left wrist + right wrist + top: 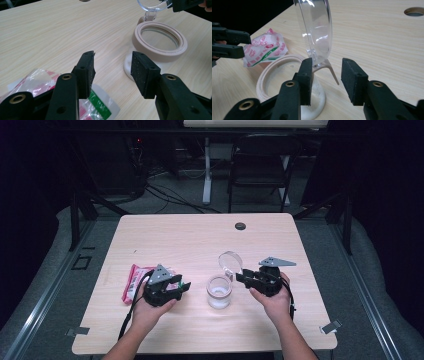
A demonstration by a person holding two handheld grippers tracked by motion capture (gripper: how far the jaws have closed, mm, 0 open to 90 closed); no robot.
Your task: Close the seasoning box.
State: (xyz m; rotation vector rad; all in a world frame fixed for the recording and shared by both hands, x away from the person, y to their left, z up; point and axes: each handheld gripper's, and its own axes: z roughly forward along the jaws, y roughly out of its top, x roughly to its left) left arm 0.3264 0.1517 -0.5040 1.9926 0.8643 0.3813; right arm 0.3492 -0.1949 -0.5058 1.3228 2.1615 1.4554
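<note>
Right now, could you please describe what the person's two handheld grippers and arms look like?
Both the left gripper and the right gripper are black, each with two blocky jaws faced with rough dark pads and brass-coloured pivot rivets. Each carries a grey three-cornered plate on top and trails a black cable along the forearm. The forearms are bare; no sleeves show.

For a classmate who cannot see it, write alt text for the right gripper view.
The right gripper, jaws open, flanks the hinge tab of a clear lid standing open above a jar on a wooden table. A pink-and-white packet lies beyond.
</note>
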